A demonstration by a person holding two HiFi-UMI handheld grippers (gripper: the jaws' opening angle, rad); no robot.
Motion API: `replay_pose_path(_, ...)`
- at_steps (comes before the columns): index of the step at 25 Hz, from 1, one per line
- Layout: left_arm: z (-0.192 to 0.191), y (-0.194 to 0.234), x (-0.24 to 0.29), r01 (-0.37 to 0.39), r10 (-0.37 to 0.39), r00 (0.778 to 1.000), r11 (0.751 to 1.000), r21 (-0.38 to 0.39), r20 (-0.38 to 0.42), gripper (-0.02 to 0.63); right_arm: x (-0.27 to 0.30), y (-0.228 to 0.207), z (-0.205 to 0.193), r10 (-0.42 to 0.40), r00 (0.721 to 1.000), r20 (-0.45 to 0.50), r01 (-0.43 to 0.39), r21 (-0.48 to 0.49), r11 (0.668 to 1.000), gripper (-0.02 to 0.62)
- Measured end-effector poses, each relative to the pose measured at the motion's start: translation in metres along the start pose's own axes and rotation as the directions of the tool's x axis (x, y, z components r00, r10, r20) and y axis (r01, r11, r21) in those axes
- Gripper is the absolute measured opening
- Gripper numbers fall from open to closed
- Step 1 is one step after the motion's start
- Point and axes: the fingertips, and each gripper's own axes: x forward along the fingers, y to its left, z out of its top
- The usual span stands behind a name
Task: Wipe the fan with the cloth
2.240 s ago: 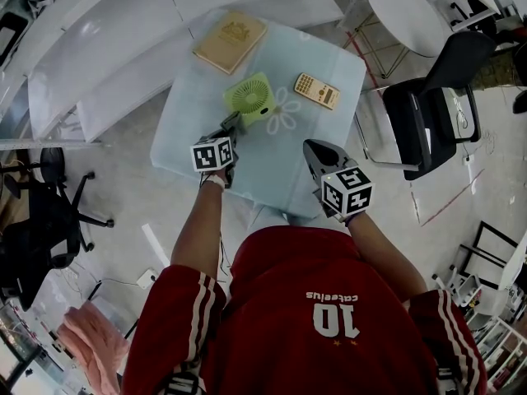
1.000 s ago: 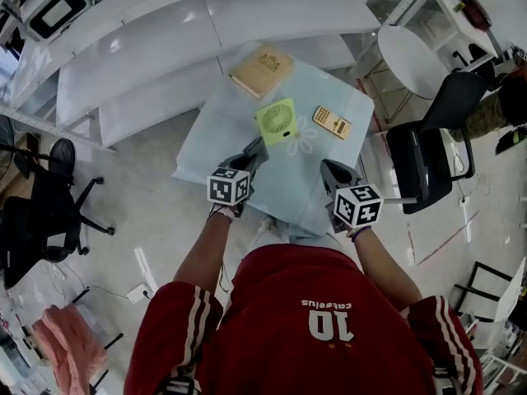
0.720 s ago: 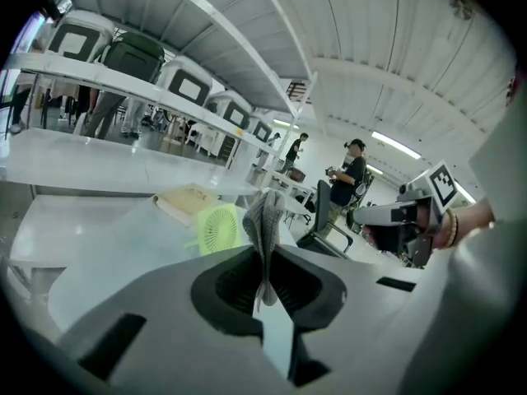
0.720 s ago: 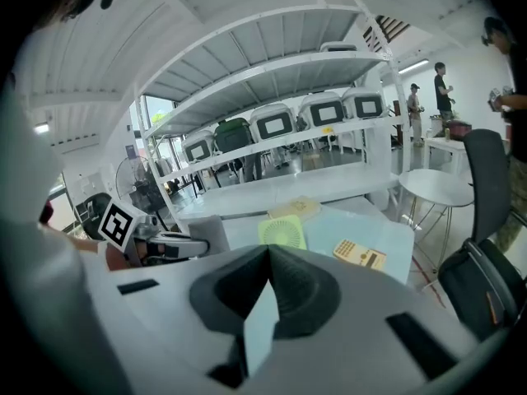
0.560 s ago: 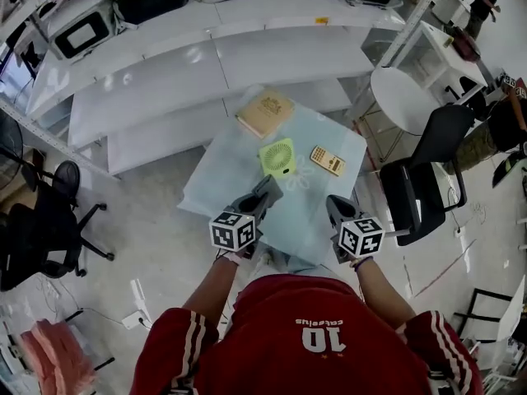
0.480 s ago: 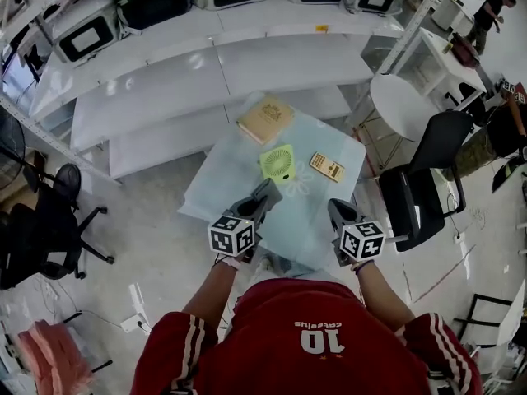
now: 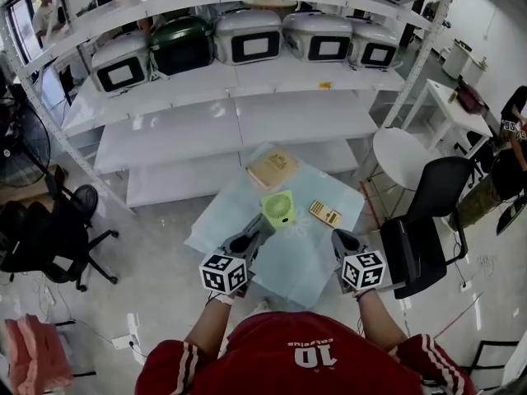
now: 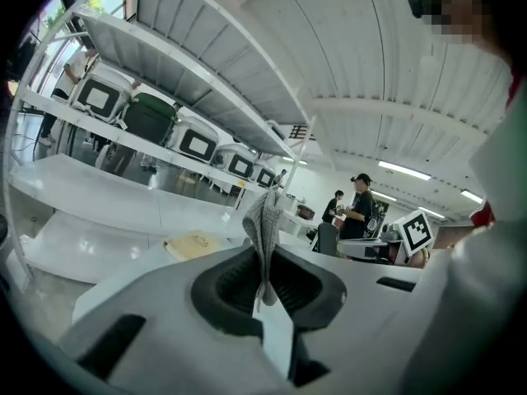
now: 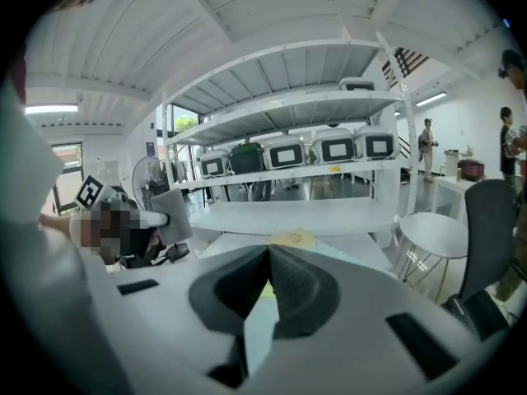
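A green fan (image 7: 278, 207) lies flat on the pale blue table (image 7: 226, 212), near its middle. My left gripper (image 7: 260, 224) hovers over the table's front part, just short of the fan, shut on a grey cloth (image 8: 263, 220) that stands up from its closed jaws. In the right gripper view that cloth (image 9: 169, 212) shows at the left. My right gripper (image 7: 338, 239) is at the table's front right, apart from the fan, with its jaws shut (image 9: 268, 255) on nothing. A sliver of green shows just beyond its jaws.
A tan book (image 7: 272, 169) lies behind the fan and a yellow calculator (image 7: 324, 213) to its right. White shelves (image 7: 247, 109) holding several boxy appliances stand behind the table. A black chair (image 7: 428, 220) and a round white table (image 7: 399, 151) stand right, an office chair (image 7: 49, 229) left.
The head view has tilted up, so the shelves and appliances now show and the table looks smaller. Both grippers stay shut near the table's front edge, the cloth still in the left one.
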Motion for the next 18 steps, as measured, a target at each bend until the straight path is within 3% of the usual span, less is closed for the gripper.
replay_pose_path(5,0.005,-0.039,-0.021,-0.078,0.077,0.996,0.997,0.027,0.051,0.028,-0.042,-0.026,0.01,0.019,0.999,0.026,-0.019,-0.024,1.0,0.005)
replay_pose_path(12,0.008,-0.115,-0.053,-0.157,0.151,0.978,0.987,0.025,0.147,0.028,-0.112,-0.062,0.028,0.101,0.99,0.094,-0.104,0.024,0.994,0.005)
replay_pose_path(18,0.012,-0.185,-0.07,-0.174,0.168,0.967,0.985,0.015,0.191,0.028,-0.163,-0.073,0.054,0.178,0.967,0.185,-0.19,0.052,0.98,0.005)
